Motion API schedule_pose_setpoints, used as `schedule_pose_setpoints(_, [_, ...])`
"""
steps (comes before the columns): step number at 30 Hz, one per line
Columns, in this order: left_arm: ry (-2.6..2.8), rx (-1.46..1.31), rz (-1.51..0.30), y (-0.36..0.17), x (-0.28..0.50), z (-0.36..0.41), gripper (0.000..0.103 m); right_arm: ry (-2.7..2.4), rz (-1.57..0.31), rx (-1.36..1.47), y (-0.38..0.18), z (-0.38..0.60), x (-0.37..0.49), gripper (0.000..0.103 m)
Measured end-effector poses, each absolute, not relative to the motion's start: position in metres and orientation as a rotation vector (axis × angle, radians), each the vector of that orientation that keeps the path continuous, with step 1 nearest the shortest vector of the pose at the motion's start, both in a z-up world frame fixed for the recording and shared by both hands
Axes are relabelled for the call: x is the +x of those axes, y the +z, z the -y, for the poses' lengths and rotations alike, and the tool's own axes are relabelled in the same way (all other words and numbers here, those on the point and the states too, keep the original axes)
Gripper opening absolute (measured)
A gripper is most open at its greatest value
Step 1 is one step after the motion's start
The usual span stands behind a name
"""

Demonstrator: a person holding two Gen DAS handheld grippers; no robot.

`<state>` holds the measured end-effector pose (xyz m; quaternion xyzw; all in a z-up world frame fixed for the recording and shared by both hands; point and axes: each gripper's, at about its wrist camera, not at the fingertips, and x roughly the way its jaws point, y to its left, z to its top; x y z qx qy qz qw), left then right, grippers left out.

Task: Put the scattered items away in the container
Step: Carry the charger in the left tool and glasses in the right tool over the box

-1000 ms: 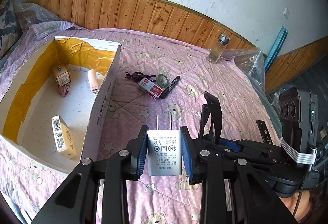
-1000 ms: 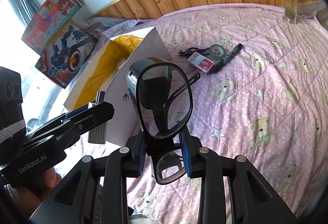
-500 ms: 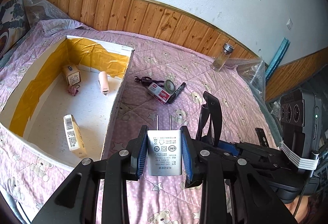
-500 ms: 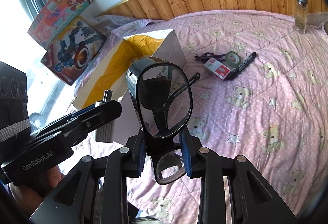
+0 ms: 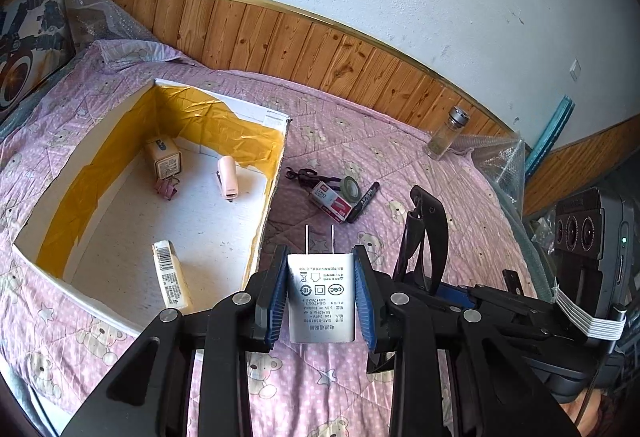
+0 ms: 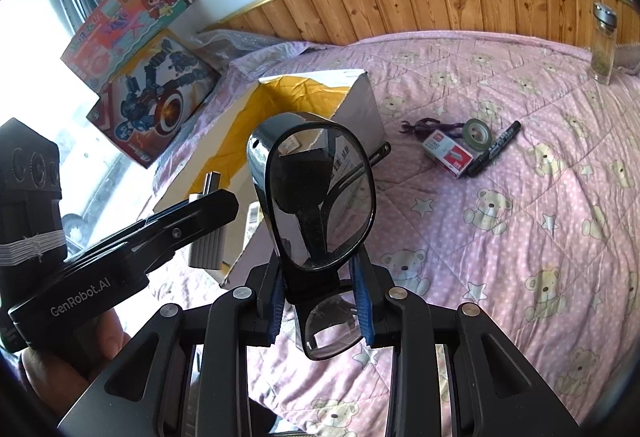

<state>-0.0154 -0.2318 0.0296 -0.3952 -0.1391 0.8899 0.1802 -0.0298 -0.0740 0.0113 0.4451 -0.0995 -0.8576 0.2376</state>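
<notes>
Blue pads (image 5: 277, 293) of the left hand-held gripper (image 5: 321, 295) are pinching a white plug-in charger (image 5: 321, 301), prongs forward, just beside the open cardboard box (image 5: 267, 213) on the pink bed quilt (image 5: 400, 165). Right hand-held gripper (image 6: 320, 303) is clamping folded black glasses (image 6: 318, 193) near the box's corner.

The bed (image 5: 400, 157), quilted in pink with bears, carries the open white box (image 5: 264, 221) at nine o'clock, a staple box (image 5: 330, 200), tape roll (image 5: 351, 185), marker (image 5: 363, 196) and dark cord (image 5: 302, 173) centrally, and a glass jar (image 5: 447, 135) toward two o'clock.
</notes>
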Motion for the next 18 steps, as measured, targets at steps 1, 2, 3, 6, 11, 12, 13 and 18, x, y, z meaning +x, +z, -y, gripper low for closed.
schedule_pose_setpoints(1, [2.516,-1.114,0.398,0.03,-0.016,0.234,0.032,-2.349,0.27,1.217,0.012,0.076,-0.031,0.031])
schedule_pose_setpoints(2, [2.521,-1.112,0.4,0.031,-0.017,0.236,0.032,-2.348,0.265,1.214,0.014,0.078,-0.032,0.031])
schedule_pose_setpoints(3, [2.523,-1.11,0.406,0.031,-0.018,0.238,0.032,-2.347,0.26,1.21,0.015,0.08,-0.033,0.031])
schedule_pose_setpoints(6, [2.533,-1.104,0.416,0.033,-0.02,0.244,0.032,-2.343,0.25,1.2,0.019,0.086,-0.037,0.031])
schedule_pose_setpoints(11, [2.547,-1.101,0.439,0.035,-0.025,0.255,0.032,-2.336,0.231,1.188,0.024,0.096,-0.044,0.031])
schedule_pose_setpoints(12, [2.552,-1.099,0.442,0.036,-0.026,0.258,0.032,-2.334,0.228,1.186,0.025,0.098,-0.045,0.031])
schedule_pose_setpoints(13, [2.554,-1.098,0.449,0.036,-0.027,0.26,0.032,-2.333,0.225,1.183,0.026,0.1,-0.046,0.031])
schedule_pose_setpoints(18, [2.57,-1.095,0.47,0.038,-0.033,0.272,0.032,-2.324,0.212,1.171,0.03,0.11,-0.054,0.031])
